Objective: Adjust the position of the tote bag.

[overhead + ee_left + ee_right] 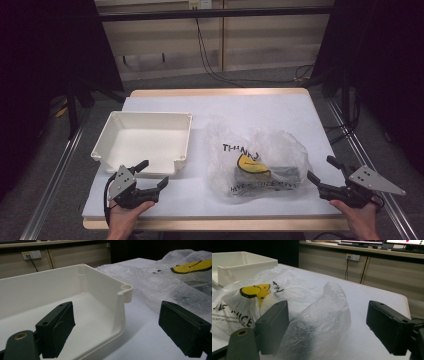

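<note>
bag (260, 160): thin crinkled clear plastic | tray (145, 137): smooth matt white plastic

The high view looks forward and down on the whole table (280, 105) from the person's side. The left gripper view sits low and close, facing the white tray (100, 282). The right gripper view sits low, close to the plastic bag (317, 322). All three views share the tray and the bag.

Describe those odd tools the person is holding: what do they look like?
Each hand holds a black handheld tool. The left gripper and right gripper each end in two black jaws with flat, blocky pads. A grey three-cornered plate with small holes sits on top, and a black cable trails from the left one.
</note>
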The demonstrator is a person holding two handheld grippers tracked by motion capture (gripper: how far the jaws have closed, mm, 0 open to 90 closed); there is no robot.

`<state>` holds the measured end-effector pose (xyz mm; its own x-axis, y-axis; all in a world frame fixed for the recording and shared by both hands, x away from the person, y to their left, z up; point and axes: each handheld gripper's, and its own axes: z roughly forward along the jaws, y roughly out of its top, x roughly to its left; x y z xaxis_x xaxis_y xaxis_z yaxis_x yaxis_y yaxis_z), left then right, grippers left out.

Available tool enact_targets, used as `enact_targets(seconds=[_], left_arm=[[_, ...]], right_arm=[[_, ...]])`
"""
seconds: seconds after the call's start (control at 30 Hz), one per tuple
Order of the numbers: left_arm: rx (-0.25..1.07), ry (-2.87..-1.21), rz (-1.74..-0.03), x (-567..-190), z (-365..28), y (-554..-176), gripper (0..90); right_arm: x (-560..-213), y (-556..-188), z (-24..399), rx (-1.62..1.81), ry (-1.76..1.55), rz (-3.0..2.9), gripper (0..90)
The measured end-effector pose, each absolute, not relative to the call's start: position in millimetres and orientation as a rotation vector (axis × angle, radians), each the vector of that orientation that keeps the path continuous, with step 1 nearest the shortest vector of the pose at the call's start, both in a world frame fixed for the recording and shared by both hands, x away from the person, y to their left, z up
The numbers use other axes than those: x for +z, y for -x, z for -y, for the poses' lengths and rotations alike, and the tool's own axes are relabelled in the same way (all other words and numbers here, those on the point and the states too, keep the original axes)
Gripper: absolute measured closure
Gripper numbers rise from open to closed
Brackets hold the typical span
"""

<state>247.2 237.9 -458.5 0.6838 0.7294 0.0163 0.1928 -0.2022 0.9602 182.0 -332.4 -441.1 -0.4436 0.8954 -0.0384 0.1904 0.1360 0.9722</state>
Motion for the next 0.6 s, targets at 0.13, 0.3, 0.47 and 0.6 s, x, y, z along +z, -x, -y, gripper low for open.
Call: enact_targets(seconds=[0.13,0.3,0.47,0.6], left_arm=[[0.559,-1.762,-0.748,-458.7,-238.3,-248.7,17.1],[0.553,-1.784,-0.743,-458.2,-237.2,-248.4,21.5],[0.522,-1.795,-0.74,-457.3,-234.4,-248.7,26.2],[0.471,-1.831,-0.744,-456.8,-232.2,-251.2,32.1]], right_arm=[[-441.3,-182.8,332.4,1.353,-1.055,-1.768,22.4],[-440.3,-185.0,332.2,1.368,-1.07,-1.799,27.3],[-439.8,-187.3,332.4,1.383,-1.082,-1.824,31.9],[-438.9,-190.7,331.6,1.38,-1.081,-1.857,35.7]])
